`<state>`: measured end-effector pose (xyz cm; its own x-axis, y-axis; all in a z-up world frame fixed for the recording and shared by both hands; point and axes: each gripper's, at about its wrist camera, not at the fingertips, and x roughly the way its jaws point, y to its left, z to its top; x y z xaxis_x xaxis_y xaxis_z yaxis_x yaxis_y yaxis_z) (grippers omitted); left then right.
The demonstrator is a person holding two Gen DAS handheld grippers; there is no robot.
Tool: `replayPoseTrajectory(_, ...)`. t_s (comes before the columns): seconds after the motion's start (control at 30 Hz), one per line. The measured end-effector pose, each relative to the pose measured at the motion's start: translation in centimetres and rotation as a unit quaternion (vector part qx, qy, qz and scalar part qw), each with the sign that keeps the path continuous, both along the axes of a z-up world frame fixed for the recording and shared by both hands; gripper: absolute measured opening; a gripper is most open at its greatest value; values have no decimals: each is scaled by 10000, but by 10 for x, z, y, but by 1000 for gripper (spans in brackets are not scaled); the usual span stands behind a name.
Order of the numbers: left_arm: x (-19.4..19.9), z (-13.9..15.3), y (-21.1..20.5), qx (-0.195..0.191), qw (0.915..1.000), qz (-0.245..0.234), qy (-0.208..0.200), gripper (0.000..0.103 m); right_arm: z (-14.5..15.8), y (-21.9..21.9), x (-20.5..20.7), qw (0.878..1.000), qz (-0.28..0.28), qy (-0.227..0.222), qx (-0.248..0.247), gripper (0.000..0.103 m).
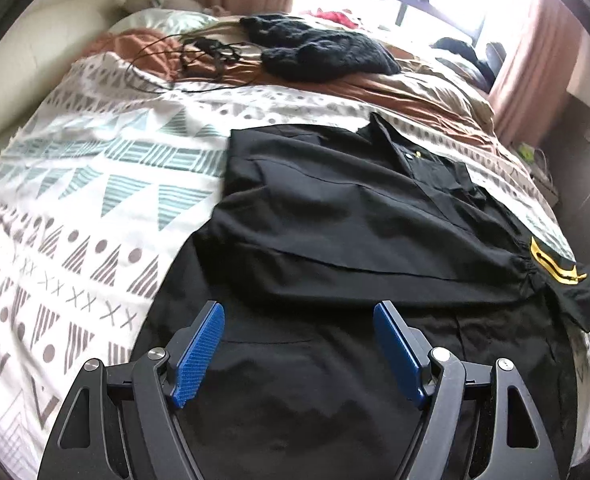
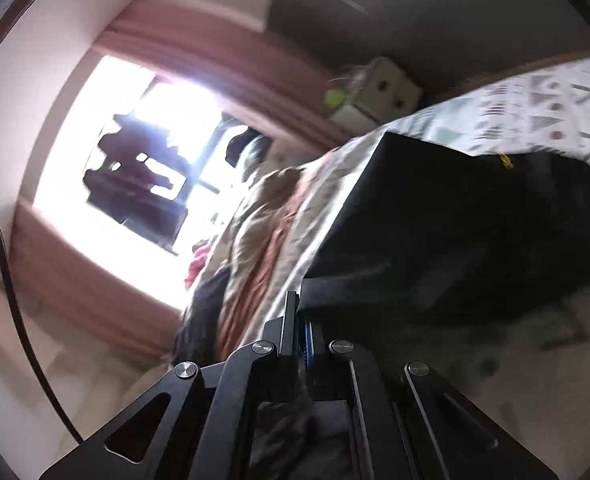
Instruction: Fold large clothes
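A large black shirt point(image 1: 359, 216) with a yellow sleeve patch point(image 1: 555, 264) lies spread on the patterned bedspread point(image 1: 87, 184), with its left side folded over. My left gripper point(image 1: 299, 316) is open and empty, its blue pads point(image 1: 201, 352) hovering over the shirt's near hem. In the tilted right wrist view my right gripper point(image 2: 305, 312) is shut on an edge of the black shirt point(image 2: 455, 232), pinching the cloth between its pads. The yellow patch point(image 2: 505, 160) shows there too.
A black fuzzy garment point(image 1: 319, 52) and cables point(image 1: 199, 52) lie farther up the bed on a rust-brown sheet point(image 1: 395, 84). Pillows point(image 1: 163, 20) sit at the far left. A bright window with pink curtains point(image 1: 527, 48) is behind. A bedside cabinet point(image 1: 575, 148) stands at right.
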<state>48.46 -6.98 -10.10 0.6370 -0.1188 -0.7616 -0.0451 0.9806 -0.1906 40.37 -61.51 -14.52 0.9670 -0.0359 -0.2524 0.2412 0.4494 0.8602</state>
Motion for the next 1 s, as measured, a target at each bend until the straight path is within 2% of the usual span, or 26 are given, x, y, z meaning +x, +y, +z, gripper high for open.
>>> replayPoseTrajectory(0.17, -8, 4, 8, 112, 9999, -70, -82, 78, 26, 46, 24, 9990, 381, -108, -200, 3)
replayPoseTrajectory(0.4, -12, 8, 25, -167, 9997, -35, -147, 78, 58, 106, 46, 9951, 838, -417, -326, 3)
replayPoseTrajectory(0.6, -16, 11, 27, -519, 9984, -165, -138, 78, 71, 162, 73, 9883, 1340, -454, -575, 3)
replayPoseTrajectory(0.83, -18, 19, 42, -650, 9976, 19, -241, 78, 52, 222, 111, 9740, 2070, -102, -916, 3)
replayPoseTrajectory(0.93, -16, 18, 52, -830, 9962, 164, -184, 78, 30, 251, 131, 9618, 2529, 218, -1024, 3)
replayPoseTrajectory(1.0, -15, 18, 56, -850, 9960, 233, -175, 78, 7, 271, 148, 9511, 2854, 556, -1043, 7)
